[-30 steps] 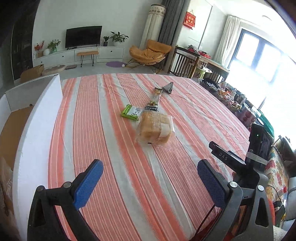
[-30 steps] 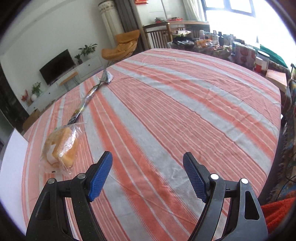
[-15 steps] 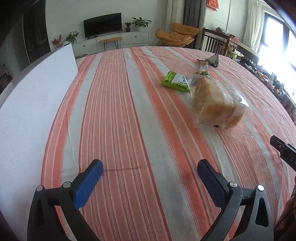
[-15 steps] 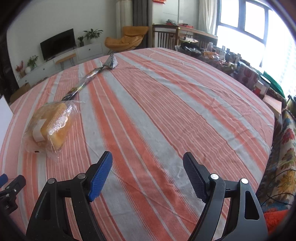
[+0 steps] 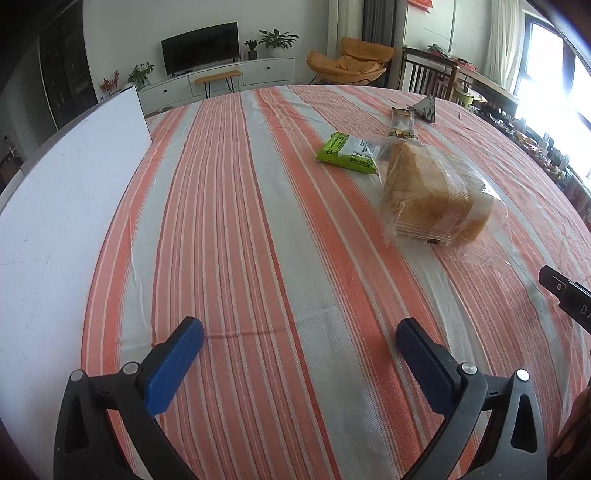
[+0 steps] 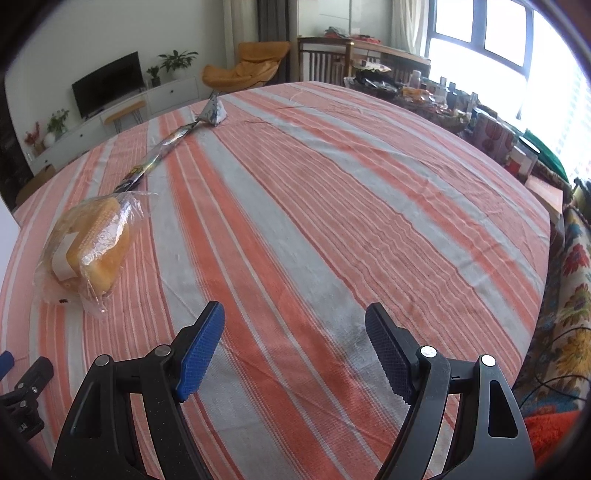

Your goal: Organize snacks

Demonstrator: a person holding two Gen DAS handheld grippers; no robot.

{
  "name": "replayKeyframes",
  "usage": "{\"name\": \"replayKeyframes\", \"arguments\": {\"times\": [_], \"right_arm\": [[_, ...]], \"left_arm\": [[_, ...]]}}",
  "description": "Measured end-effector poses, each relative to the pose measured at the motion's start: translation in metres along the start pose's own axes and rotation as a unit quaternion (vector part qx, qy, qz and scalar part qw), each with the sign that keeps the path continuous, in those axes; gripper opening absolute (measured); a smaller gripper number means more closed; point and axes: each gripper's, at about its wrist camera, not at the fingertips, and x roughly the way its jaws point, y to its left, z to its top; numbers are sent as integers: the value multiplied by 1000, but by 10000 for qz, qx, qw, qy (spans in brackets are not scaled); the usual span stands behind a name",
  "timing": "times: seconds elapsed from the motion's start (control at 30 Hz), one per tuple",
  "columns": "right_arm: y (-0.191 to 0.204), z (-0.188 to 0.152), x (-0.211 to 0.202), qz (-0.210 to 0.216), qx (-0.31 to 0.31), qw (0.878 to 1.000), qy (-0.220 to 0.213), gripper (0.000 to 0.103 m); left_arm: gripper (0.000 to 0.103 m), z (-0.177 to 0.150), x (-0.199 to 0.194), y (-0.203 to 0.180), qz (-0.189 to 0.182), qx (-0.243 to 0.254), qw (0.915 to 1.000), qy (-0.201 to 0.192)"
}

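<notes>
While both grippers gape — left gripper point(image 5: 300, 349), right gripper point(image 6: 294, 334), bagged bread point(image 5: 430, 197) ahead

Straight ahead stands a white wall with a dark television point(image 5: 200, 47) above a low white cabinet point(image 5: 221, 79) — orange armchair point(image 5: 351, 61) right, bright windows point(image 6: 480, 33) beyond.

A tabletop point(image 5: 236, 236) spread with an orange, grey and white striped cloth point(image 6: 332, 206) carries four snacks. A bagged loaf of bread point(image 5: 432, 195) lies nearest, with a green packet point(image 5: 347, 152) touching its far side. Beyond them lie a long narrow wrapper point(image 5: 402, 123) and a small pyramid-shaped foil pack point(image 5: 424, 108) at its far end.
</notes>
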Motion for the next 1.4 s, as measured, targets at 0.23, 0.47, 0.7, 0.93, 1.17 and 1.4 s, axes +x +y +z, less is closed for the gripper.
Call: {"name": "replayKeyframes", "arguments": {"times": [0.23, 0.47, 0.7, 0.93, 1.17, 1.4], "right_arm": [[-2, -1, 2, 17, 44, 9999, 94, 82], [-2, -1, 1, 5, 21, 9999, 108, 82], [-2, -1, 1, 10, 16, 9999, 115, 83], [-2, -1, 1, 11, 15, 9999, 117, 84], [-1, -1, 1, 8, 11, 9999, 119, 85], [-1, -1, 1, 7, 12, 9999, 120, 85]], "left_arm": [[103, 0, 0, 0, 0, 1, 10000, 0], [103, 0, 0, 0, 0, 1, 10000, 0], [103, 0, 0, 0, 0, 2, 10000, 0], [103, 0, 0, 0, 0, 3, 10000, -1], [103, 0, 0, 0, 1, 4, 10000, 0], [103, 0, 0, 0, 1, 5, 10000, -1]]}}
